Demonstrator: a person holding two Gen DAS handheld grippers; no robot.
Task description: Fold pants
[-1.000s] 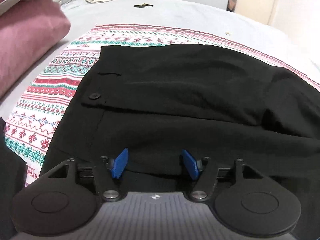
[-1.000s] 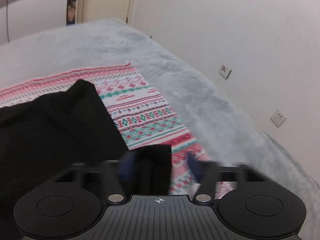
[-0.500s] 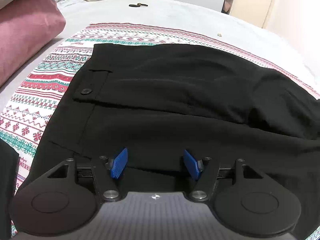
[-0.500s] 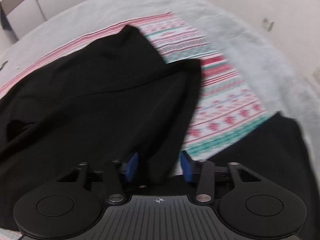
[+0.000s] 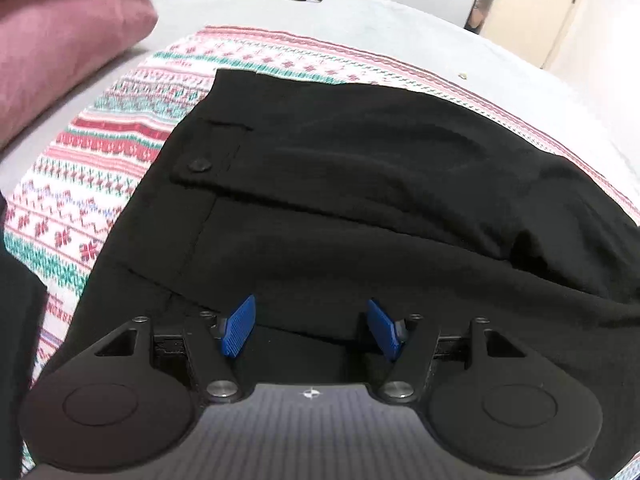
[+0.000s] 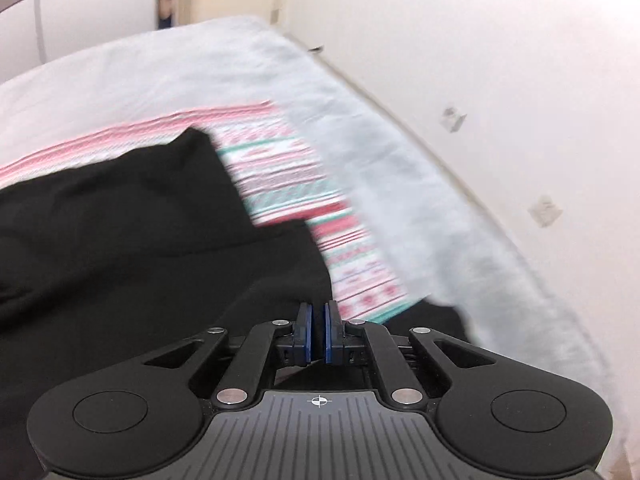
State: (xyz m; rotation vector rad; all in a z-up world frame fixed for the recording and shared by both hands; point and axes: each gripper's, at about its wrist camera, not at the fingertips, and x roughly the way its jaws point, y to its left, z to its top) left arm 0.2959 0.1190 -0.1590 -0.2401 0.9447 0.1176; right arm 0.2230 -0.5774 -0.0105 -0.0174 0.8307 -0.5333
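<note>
Black fabric pants (image 5: 360, 184) lie spread ahead of the wide-open left hand-held gripper (image 5: 311, 328); the right hand-held gripper (image 6: 318, 334) is closed, whether pinching cloth I cannot tell.

Left gripper (image 5: 311, 326): jaws wide apart, blue pads (image 5: 239, 325) angled outward at 10 and 2 o'clock, nothing pressed between, pointing steeply down.

Right gripper (image 6: 318, 332): jaws drawn together, blue pads (image 6: 307, 332) parallel with only thin dark slit between; whether anything is pinched cannot be told. Tilted downward, view motion-blurred.
</note>
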